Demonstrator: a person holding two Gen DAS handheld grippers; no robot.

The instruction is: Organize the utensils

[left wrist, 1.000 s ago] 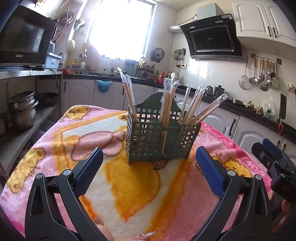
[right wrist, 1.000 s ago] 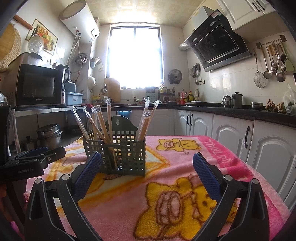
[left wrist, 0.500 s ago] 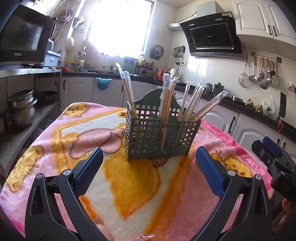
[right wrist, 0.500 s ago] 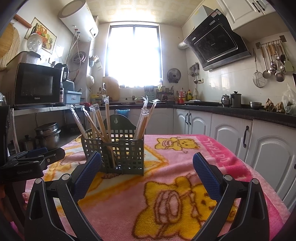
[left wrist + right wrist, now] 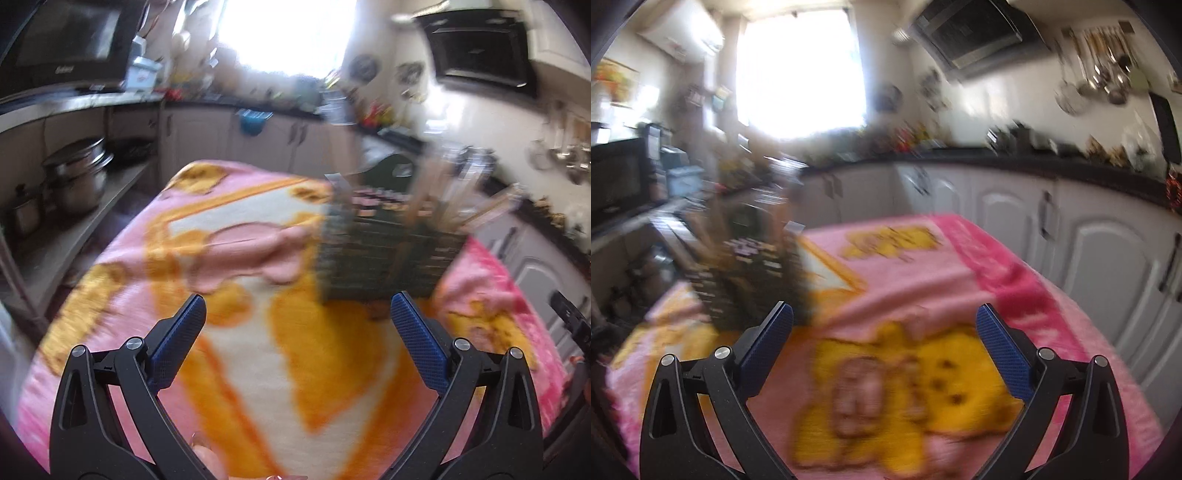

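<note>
A dark green mesh utensil caddy [image 5: 388, 254] stands on the pink and yellow blanket [image 5: 258, 332], blurred by motion. Several wrapped chopsticks [image 5: 458, 192] stick up from it. My left gripper [image 5: 299, 328] is open and empty, near of the caddy, which sits ahead and to the right. In the right wrist view the caddy [image 5: 746, 273] is ahead and to the left of my right gripper [image 5: 884, 332], which is open and empty above the blanket [image 5: 960, 266].
A shelf with steel pots [image 5: 74, 177] and a microwave [image 5: 62, 40] is on the left. White cabinets [image 5: 1108, 258] run along the right under a dark counter. The other gripper's tip [image 5: 570, 317] shows at the right edge.
Both views have swung and blurred. In the left view the caddy has shifted right, in the right view left. Both grippers stay open and empty.
</note>
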